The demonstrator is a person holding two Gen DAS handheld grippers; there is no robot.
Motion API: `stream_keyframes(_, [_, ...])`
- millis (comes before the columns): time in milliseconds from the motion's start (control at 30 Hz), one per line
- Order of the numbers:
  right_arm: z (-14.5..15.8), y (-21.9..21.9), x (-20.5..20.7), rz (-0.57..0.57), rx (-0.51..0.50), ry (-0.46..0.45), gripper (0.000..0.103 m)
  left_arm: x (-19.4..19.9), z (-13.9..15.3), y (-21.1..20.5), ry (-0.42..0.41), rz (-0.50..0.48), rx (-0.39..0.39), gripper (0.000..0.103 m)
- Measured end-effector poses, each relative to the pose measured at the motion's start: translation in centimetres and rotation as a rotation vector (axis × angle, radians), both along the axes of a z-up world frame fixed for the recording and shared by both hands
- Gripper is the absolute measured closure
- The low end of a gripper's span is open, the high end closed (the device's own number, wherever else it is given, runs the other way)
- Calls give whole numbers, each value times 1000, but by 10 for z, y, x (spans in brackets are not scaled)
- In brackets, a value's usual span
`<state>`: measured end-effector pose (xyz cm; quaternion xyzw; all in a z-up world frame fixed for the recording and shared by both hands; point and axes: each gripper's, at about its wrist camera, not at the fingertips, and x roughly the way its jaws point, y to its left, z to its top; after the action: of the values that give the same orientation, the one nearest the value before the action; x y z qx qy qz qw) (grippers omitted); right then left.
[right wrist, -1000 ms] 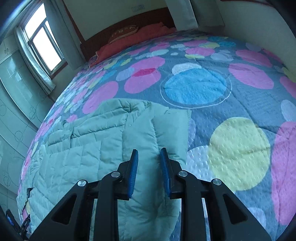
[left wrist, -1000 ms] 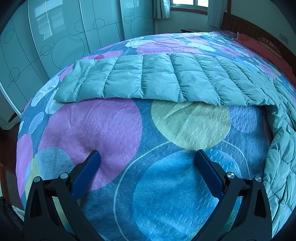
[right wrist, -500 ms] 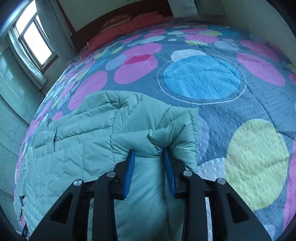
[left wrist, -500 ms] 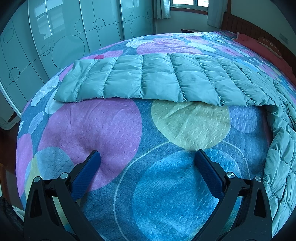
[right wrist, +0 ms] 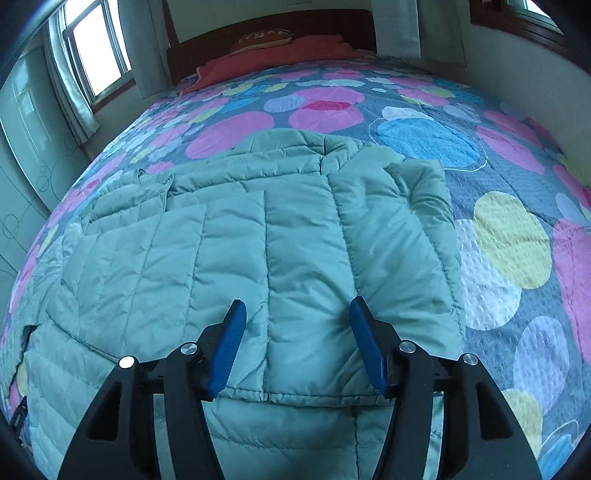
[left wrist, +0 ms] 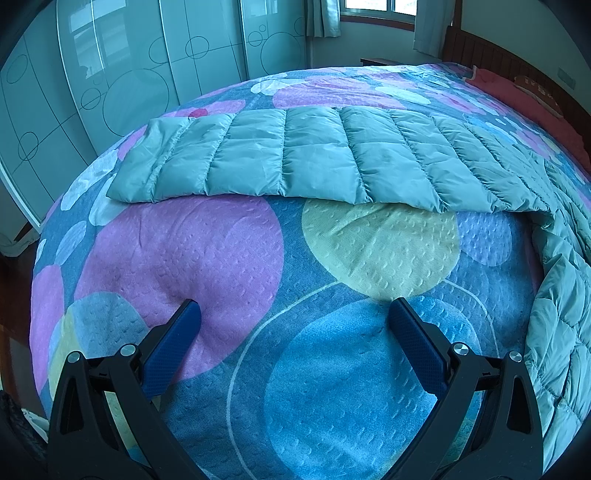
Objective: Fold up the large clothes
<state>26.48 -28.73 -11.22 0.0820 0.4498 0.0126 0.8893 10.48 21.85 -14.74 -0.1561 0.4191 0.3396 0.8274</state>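
Observation:
A pale green quilted down jacket [right wrist: 258,236] lies spread on the bed. In the right wrist view one sleeve [right wrist: 306,332] is folded across the jacket's body, its cuff edge near my right gripper [right wrist: 297,314]. That gripper's jaws are opening, and the sleeve lies beneath the blue pads without being pinched. In the left wrist view the other sleeve [left wrist: 295,162] stretches flat across the bedspread, well beyond my left gripper [left wrist: 291,314], which stands open over bare bedspread with nothing between its fingers.
The bed carries a bedspread [left wrist: 207,251] with large coloured circles. A red pillow [right wrist: 280,51] and dark headboard [right wrist: 258,26] lie at the far end. Glass wardrobe doors [left wrist: 110,74] stand beyond the bed's left edge; a window [right wrist: 96,55] is at the left in the right wrist view.
My right gripper carried the pinched sleeve across onto the jacket's body, then let it go; its jaws now stand wider. The left gripper has not moved.

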Motion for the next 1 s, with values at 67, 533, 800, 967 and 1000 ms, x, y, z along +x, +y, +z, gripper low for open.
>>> stream_keyframes(67, [-5,2,1,3,-25,-4,44,0,0,0,-1,0,-1,2])
stream_keyframes(533, [-16,7,-3,31,-59,-40,31,-21,14,21,-151,-36,-160,2])
stream_keyframes(800, [-16,7,-5,39,-42,-50,27,-44,18,98,-378,80,-324,18])
stream_keyframes(967, [-16,7,-5,39,-43,-51,27,-50,12,148,-526,150,-412,24])
stream_keyframes(1000, [-16,7,-5,40,-43,-50,27,-50,12,155,-543,159,-420,24])
